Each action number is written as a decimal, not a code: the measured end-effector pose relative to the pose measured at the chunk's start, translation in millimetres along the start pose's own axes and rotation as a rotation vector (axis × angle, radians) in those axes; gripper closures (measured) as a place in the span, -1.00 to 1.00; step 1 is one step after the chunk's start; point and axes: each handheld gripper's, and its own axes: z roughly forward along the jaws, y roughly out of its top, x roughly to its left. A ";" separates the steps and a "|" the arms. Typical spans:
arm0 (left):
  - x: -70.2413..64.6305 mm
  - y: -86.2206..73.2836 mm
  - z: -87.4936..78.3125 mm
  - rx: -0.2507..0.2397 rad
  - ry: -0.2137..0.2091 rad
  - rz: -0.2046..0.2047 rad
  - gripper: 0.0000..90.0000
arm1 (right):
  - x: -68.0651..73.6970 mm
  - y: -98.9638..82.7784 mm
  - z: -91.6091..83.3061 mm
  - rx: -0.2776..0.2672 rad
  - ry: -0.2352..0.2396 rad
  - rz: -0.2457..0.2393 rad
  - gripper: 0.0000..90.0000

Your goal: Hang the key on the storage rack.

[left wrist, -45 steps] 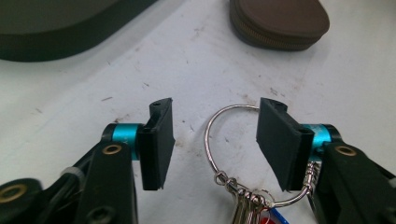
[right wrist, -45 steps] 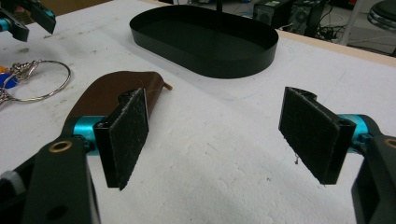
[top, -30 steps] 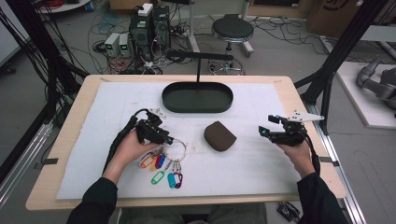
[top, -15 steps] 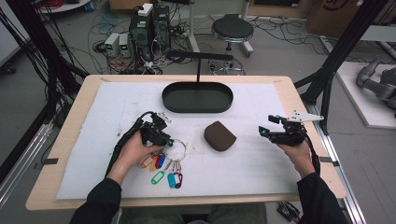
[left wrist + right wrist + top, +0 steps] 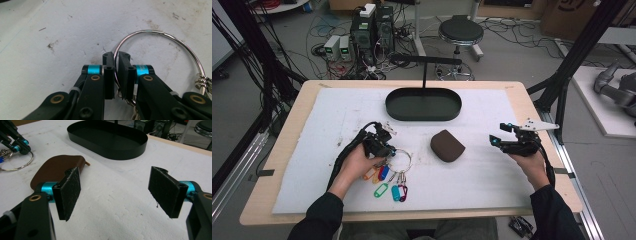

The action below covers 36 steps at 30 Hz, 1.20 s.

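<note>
From the left gripper view we lose the lower part of the key ring [image 5: 160,47] behind the black jaws, and the tags are cut off at the bottom edge. In the high view the left gripper [image 5: 384,145] sits low in the left-center of the frame, hand resting on the white mat [image 5: 492,185]. Its jaws have just been closing and now pinch the ring's wire. The ring lies flat and its coloured tags [image 5: 389,185] fan toward the bottom of the frame. At right-center the right gripper [image 5: 499,140] hovers wide open, holding nothing
</note>
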 end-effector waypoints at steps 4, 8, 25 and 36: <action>4.2 -1.5 -1.9 -0.022 -0.039 -0.007 0.87 | 0.0 0.3 -0.9 -0.007 -0.002 0.000 -0.41; 6.6 -2.4 -10.2 -0.088 -0.064 0.005 0.88 | -0.3 0.3 -1.5 -0.008 -0.005 0.000 -0.41; 6.8 -4.9 -42.5 -0.292 -0.089 0.054 0.91 | 0.6 0.6 -1.3 -0.009 -0.011 -0.005 -0.41; 2.6 -1.9 -65.8 -0.422 -0.119 0.093 0.92 | 0.5 0.6 -0.9 -0.008 -0.013 -0.012 -0.41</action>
